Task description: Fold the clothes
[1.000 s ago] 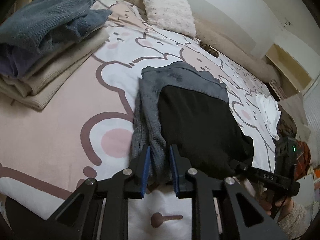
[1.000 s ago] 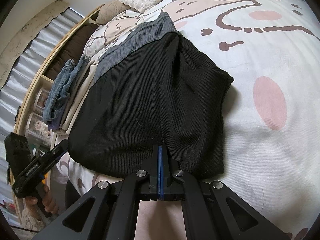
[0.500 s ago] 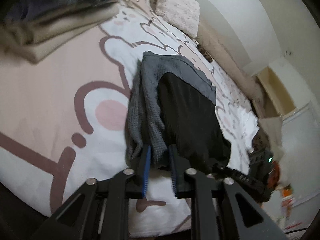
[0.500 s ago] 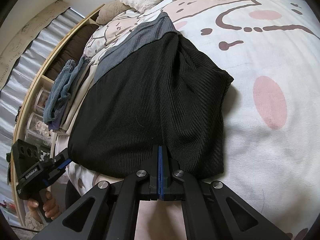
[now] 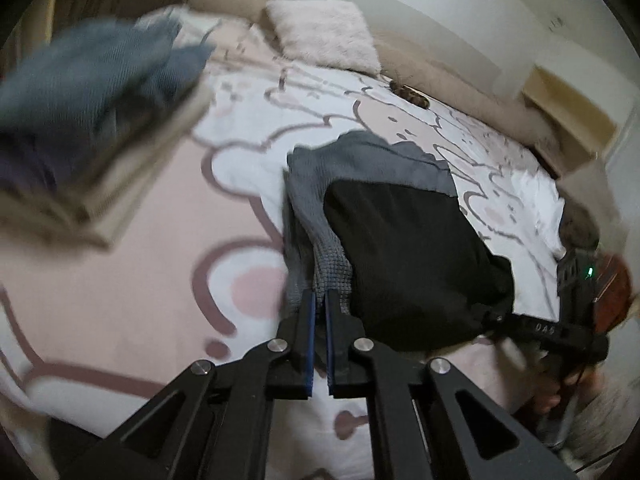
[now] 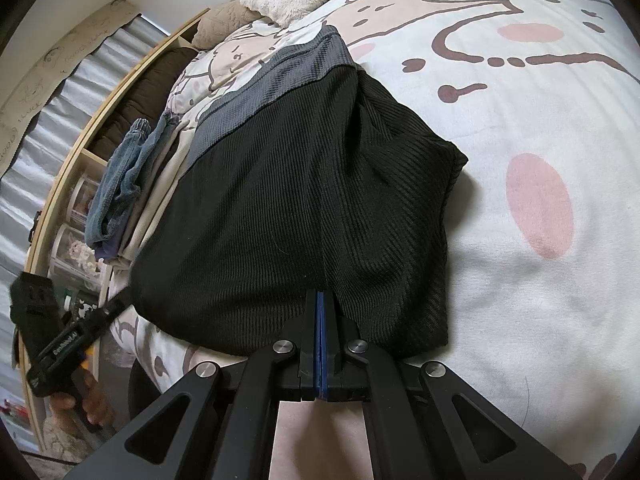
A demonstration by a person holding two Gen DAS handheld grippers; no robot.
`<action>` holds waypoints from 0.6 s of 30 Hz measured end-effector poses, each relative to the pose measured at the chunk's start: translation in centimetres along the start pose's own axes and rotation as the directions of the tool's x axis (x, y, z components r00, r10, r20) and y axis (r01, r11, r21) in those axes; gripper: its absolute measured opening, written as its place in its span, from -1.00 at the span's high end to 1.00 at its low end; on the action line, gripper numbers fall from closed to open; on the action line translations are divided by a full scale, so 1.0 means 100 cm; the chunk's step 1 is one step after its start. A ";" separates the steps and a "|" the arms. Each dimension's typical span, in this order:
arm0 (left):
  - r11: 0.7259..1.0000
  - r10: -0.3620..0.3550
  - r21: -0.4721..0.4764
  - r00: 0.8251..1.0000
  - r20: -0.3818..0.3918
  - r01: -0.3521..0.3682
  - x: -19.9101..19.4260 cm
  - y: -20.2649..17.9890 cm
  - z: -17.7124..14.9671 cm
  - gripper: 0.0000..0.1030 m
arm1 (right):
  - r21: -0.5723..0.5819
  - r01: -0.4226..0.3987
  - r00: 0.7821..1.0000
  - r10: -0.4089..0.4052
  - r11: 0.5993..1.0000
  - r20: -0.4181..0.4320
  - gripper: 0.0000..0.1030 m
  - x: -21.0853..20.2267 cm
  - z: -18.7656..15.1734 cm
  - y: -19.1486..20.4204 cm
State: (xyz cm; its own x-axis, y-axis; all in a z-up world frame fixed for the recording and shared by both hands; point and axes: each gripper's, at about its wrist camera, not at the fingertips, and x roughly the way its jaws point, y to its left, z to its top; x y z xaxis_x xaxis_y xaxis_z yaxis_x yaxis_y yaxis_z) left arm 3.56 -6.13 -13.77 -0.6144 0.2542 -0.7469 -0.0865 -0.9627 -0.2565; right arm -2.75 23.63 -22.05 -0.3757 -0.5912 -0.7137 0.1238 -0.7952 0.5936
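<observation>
A grey and black knit garment [image 5: 400, 240] lies half folded on the bed, black part on top of the grey part; it also shows in the right wrist view [image 6: 296, 200]. My left gripper [image 5: 319, 300] is shut on the grey near edge of the garment. My right gripper [image 6: 320, 300] is shut on the black near hem. Each gripper shows at the side in the other's view, the right one [image 5: 552, 330] and the left one [image 6: 68, 348].
A stack of folded clothes [image 5: 92, 128] sits at the left on the bear-print bedsheet [image 5: 140, 280], also in the right wrist view [image 6: 124, 188]. A fluffy pillow [image 5: 324, 36] lies at the bed's head. A wooden shelf with jars [image 6: 76, 208] stands beyond the bed.
My left gripper has closed on the grey edge of the garment, and its camera swung back up. The right gripper stays shut on the black hem.
</observation>
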 end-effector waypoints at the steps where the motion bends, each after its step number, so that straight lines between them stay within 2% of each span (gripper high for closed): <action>1: 1.000 0.011 0.024 1.000 0.011 -0.011 -0.005 -0.002 0.003 0.91 | 0.000 0.000 1.000 0.000 1.000 0.000 1.00 0.000 0.000 0.000; 4: 0.994 0.031 0.099 0.999 0.042 -0.035 -0.019 -0.011 0.006 0.91 | 0.003 -0.004 1.000 0.004 1.000 0.000 1.00 0.000 0.000 0.000; 7: 0.975 0.120 0.184 0.992 0.024 -0.123 -0.005 -0.013 0.000 0.91 | 0.003 -0.006 1.000 0.006 1.000 0.001 1.00 0.001 0.000 -0.001; 9: 0.975 0.133 0.180 0.991 -0.006 -0.130 0.004 -0.008 -0.006 0.91 | 0.004 -0.009 1.000 0.009 1.000 0.001 1.00 0.002 0.000 -0.002; 12: 0.967 0.115 0.221 0.992 0.057 -0.125 -0.012 -0.018 0.003 0.91 | 0.004 -0.010 1.000 0.010 1.000 -0.001 1.00 0.001 0.000 -0.002; 14: 0.961 0.132 0.236 0.989 0.067 -0.144 -0.011 -0.016 0.007 0.91 | 0.002 -0.007 1.000 0.007 1.000 -0.001 1.00 0.002 0.000 -0.001; 15: 0.959 0.158 0.232 0.986 0.050 -0.165 -0.004 -0.010 0.006 0.98 | 0.002 -0.007 1.000 0.007 1.000 -0.001 1.00 0.002 0.000 -0.001; 18: 0.953 0.207 0.227 0.978 -0.012 -0.199 0.015 0.009 0.001 0.99 | 0.009 -0.016 1.000 0.016 1.000 -0.001 1.00 0.002 0.000 -0.004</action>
State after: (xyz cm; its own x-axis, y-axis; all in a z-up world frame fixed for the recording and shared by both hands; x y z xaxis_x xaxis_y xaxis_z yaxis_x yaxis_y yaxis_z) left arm 2.50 -6.60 -15.06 -0.6093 0.0507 -0.7913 -0.1383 -0.9894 0.0431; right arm -2.87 23.82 -22.36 -0.3727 -0.6042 -0.7043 0.1221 -0.7843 0.6083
